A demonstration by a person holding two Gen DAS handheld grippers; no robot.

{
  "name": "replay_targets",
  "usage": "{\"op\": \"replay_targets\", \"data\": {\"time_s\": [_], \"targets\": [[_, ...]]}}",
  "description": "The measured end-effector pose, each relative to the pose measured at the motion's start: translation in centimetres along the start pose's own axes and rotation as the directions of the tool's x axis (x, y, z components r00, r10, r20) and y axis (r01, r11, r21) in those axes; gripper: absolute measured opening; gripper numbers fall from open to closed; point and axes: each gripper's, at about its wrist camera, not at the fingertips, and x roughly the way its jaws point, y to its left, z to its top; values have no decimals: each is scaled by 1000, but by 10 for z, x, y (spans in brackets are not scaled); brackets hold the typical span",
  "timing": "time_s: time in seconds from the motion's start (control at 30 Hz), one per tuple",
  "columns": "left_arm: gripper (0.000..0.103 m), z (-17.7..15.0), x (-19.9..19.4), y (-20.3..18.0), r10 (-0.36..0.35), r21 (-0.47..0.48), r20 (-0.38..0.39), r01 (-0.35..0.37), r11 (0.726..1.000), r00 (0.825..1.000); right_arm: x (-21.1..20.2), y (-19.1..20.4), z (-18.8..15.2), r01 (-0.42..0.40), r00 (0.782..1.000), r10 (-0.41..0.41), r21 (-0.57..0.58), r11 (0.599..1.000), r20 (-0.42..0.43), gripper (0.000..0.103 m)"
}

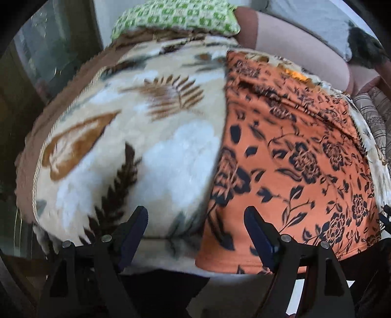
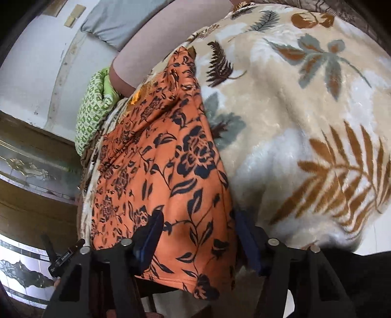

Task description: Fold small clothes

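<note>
One orange floral garment (image 1: 288,156) lies on one leaf-print blanket (image 1: 136,137); the left gripper (image 1: 196,225) and right gripper (image 2: 198,234) both gape wide, holding nothing.

A plush cream blanket (image 1: 136,137) with brown and grey leaf prints covers the bed; an orange garment (image 1: 293,156) with dark flowers lies flat on it, a green patterned cloth (image 1: 176,22) at its far edge

**Soft daylight, motion blur, heavy fisheye warp**

Even, diffuse light with no hard shadows. The blanket (image 1: 136,137) and orange floral garment (image 1: 293,159) smear with motion blur in the left wrist view; the right wrist view is sharper. Edges bend and vignette black.
</note>
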Motion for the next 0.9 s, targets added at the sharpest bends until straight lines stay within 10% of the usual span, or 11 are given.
{"op": "replay_targets", "data": {"time_s": [0.43, 0.5, 0.57, 0.67, 0.9], "targets": [[81, 4, 29, -14, -42, 27, -84, 44, 999, 996, 9, -7, -15, 108, 990, -106, 21, 994, -91, 59], [71, 3, 30, -16, -76, 27, -85, 78, 997, 994, 12, -8, -17, 92, 990, -88, 35, 995, -109, 59], [39, -1, 32, -24, -113, 69, -106, 120, 990, 988, 18, -7, -19, 93, 987, -86, 40, 995, -136, 59], [29, -4, 35, -34, -91, 123, -113, 104, 987, 989, 26, -4, -21, 98, 982, -90, 43, 994, -166, 59], [33, -2, 38, -28, -132, 126, -150, 151, 980, 980, 42, 8, -33, 164, 964, -167, -33, 986, -208, 26]]}}
